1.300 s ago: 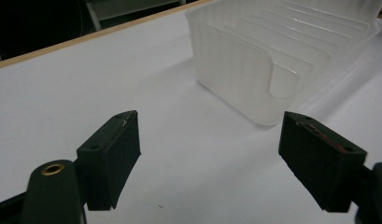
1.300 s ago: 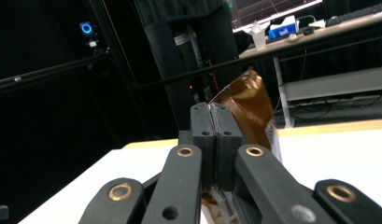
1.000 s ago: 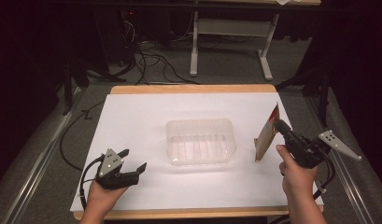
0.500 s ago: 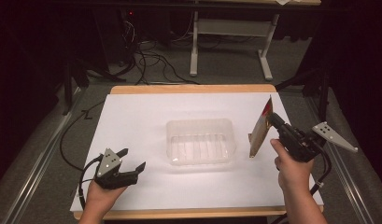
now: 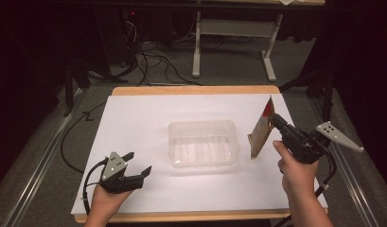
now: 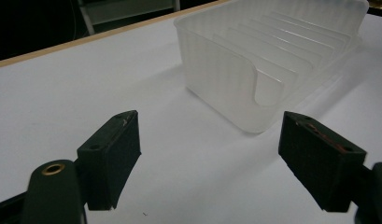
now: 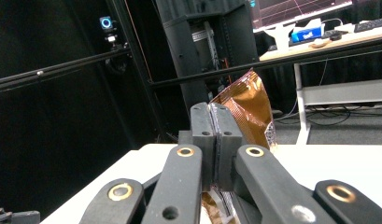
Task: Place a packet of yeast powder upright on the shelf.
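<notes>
Nearest me, my 2 forearms come in at the bottom of the high view. The left gripper (image 5: pixel 134 171) sits low over the near left part of the table (image 5: pixel 148 113), jaws spread wide with nothing between them; in the left gripper view the 2 black pads (image 6: pixel 111 156) stand far apart over bare white surface.

The right gripper (image 5: pixel 275 120) is off to the right, raised, jaws pinched tight on a snack packet (image 5: pixel 261 133). In the right gripper view the 2 jaws meet with the packet's edge clamped between them, the shiny copper-brown foil rising behind them. From above the packet stands tilted, its lower end near or at the table just beside the right end of the tray; I cannot tell if it touches. It shows a red patch near the top; any print on it is too small to read.

Mid-table: 1 clear plastic tray (image 5: pixel 203 143), ribbed floor, upright and open, nothing in it. A rounded notch is cut in the wall facing the left gripper.

Surface: white sheet over a board with a light wood edge along the near and far sides.

Beyond: grey carpet, black cables (image 5: pixel 155 66) trailing on the floor, the pale legs of a desk (image 5: pixel 231 28), dark surroundings. The right gripper view adds black rails, a dark rack, and a far desk with a lit screen (image 7: pixel 296 9); its writing is not legible.
</notes>
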The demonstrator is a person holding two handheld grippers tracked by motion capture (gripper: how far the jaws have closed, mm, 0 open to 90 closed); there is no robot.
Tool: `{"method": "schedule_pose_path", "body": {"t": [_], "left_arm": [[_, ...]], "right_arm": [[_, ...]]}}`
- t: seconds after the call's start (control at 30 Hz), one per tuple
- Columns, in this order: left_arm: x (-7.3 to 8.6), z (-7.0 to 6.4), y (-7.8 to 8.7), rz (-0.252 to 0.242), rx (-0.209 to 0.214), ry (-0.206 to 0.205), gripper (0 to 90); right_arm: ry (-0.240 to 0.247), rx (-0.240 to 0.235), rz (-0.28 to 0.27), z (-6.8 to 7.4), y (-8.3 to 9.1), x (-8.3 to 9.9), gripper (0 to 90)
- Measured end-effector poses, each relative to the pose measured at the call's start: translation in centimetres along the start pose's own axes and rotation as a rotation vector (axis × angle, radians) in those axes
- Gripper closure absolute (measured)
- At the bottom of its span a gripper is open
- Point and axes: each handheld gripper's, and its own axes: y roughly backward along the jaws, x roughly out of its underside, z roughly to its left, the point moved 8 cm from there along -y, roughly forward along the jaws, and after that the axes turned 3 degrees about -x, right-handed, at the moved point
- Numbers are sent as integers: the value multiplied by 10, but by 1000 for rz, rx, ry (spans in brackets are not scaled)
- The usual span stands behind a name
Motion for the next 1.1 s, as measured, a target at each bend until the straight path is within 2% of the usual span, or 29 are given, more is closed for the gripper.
{"method": "schedule_pose_path", "body": {"t": [0.43,0.67,0.87,0.97,1.1], "left_arm": [[0,0,0,2,3,-10,214],[0,1,1,-3,-2,-8,214],[0,2,2,-1,-7,-17,214],[0,3,2,0,-9,-18,214],[0,5,3,-3,-13,-14,214]], "right_arm": [[4,-5,18,3,2,3,900],[10,-27,0,10,-3,-5,900],[20,-54,-19,22,-13,-16,900],[24,-79,-34,31,-23,-22,900],[20,-95,-39,39,-33,-23,900]]}}
